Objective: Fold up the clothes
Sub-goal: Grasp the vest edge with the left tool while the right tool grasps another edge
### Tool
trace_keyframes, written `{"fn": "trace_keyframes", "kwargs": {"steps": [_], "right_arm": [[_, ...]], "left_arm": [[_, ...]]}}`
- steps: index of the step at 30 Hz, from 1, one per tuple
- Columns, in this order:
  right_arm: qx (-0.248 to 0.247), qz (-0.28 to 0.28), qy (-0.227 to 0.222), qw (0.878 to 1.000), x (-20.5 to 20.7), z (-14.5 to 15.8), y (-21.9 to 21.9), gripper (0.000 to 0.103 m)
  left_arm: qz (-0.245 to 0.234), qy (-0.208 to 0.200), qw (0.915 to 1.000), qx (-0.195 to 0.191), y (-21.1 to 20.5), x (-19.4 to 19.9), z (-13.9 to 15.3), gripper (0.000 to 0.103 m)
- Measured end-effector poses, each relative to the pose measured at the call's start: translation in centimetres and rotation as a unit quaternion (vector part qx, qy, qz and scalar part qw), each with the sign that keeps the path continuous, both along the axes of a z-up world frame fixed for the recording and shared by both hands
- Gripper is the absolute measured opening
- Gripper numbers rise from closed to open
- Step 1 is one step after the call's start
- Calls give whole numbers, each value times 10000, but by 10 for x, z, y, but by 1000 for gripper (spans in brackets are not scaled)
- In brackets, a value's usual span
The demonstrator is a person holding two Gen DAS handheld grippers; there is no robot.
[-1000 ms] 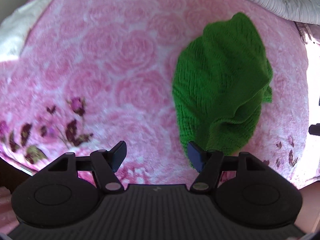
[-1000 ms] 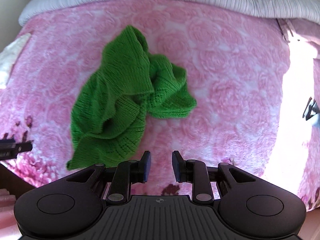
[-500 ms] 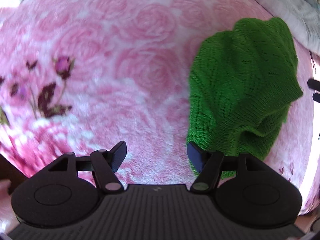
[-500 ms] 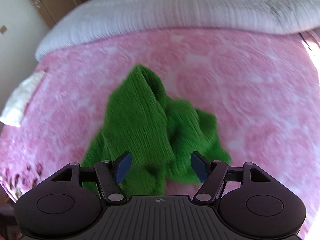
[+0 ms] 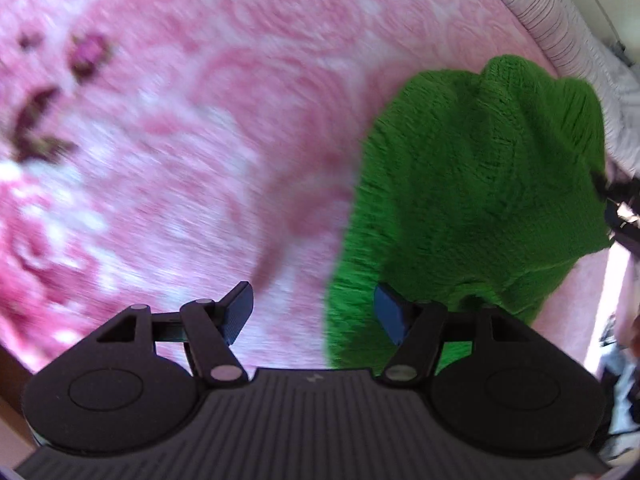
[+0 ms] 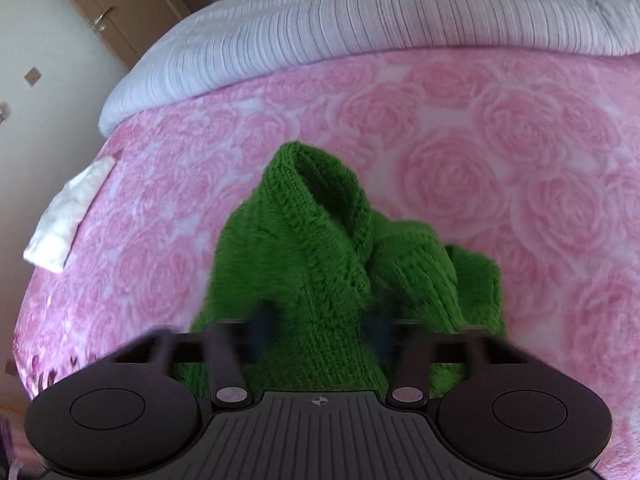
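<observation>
Pink rose-patterned blanket [image 6: 500, 168] under green sweater [image 6: 320, 264]

The right gripper [image 6: 320, 330] was motion-smeared, its fingertips [image 6: 262, 330] only dark blue streaks over the green knit sweater [image 6: 320, 264], so contact could not be judged. The sweater's lower edge was hidden behind both gripper bodies. The pink rose blanket [image 5: 168, 152] was blurred in the left wrist view.
</observation>
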State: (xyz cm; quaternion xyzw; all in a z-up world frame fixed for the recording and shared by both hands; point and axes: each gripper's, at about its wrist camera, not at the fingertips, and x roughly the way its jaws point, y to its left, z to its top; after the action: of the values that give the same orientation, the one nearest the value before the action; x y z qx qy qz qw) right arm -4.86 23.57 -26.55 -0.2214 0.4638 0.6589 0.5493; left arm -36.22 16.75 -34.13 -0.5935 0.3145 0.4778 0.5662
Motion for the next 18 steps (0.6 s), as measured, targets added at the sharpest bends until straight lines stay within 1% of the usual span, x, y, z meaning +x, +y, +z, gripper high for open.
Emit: {"fn": "trace_keyframes", "kwargs": {"steps": [1, 2, 3, 4, 5, 6, 8, 9, 10, 12, 15, 18], "right_arm": [[-6, -1, 45, 10000, 4, -1, -4, 18], [-5, -53, 104, 9999, 11, 0, -9, 17], [-5, -122, 165, 9998, 18, 2, -14, 15], [-10, -209, 234, 9995, 25, 3, -20, 14], [-40, -334, 314, 9989, 35, 5, -27, 14], [-92, -471, 409, 9980, 44, 7, -34, 14], [-205, -700, 717, 9947, 61, 11, -48, 13], [-235, -789, 851, 9930, 68, 15, -54, 13], [-259, -870, 972, 9911, 75, 21, -61, 13], [-232, -1002, 1186, 9876, 89, 38, -71, 13], [49, -1114, 1424, 9835, 104, 78, -74, 12], [480, -1139, 1519, 9806, 110, 125, -68, 12]], "left_arm": [[68, -83, 9999, -90, 0, 3, -5, 63], [177, -112, 9997, -139, 0, 6, -9, 63], [275, -119, 9995, -109, -1, 8, -11, 65], [274, -251, 9992, -118, -1, 11, -11, 65], [274, -382, 9988, -128, -1, 13, -11, 60], [274, -513, 9982, -137, 0, 16, -11, 37], [268, -769, 9966, -156, 0, 21, -11, 17], [207, -828, 9962, -164, 1, 25, -8, 11], [89, -807, 9967, -83, 2, 30, 0, 8], [-134, -774, 9969, 89, 5, 38, 17, 5], [-111, -983, 9929, 664, 14, 36, 69, 5], [-137, -1044, 9843, 1417, 34, 33, 131, 5]]}}
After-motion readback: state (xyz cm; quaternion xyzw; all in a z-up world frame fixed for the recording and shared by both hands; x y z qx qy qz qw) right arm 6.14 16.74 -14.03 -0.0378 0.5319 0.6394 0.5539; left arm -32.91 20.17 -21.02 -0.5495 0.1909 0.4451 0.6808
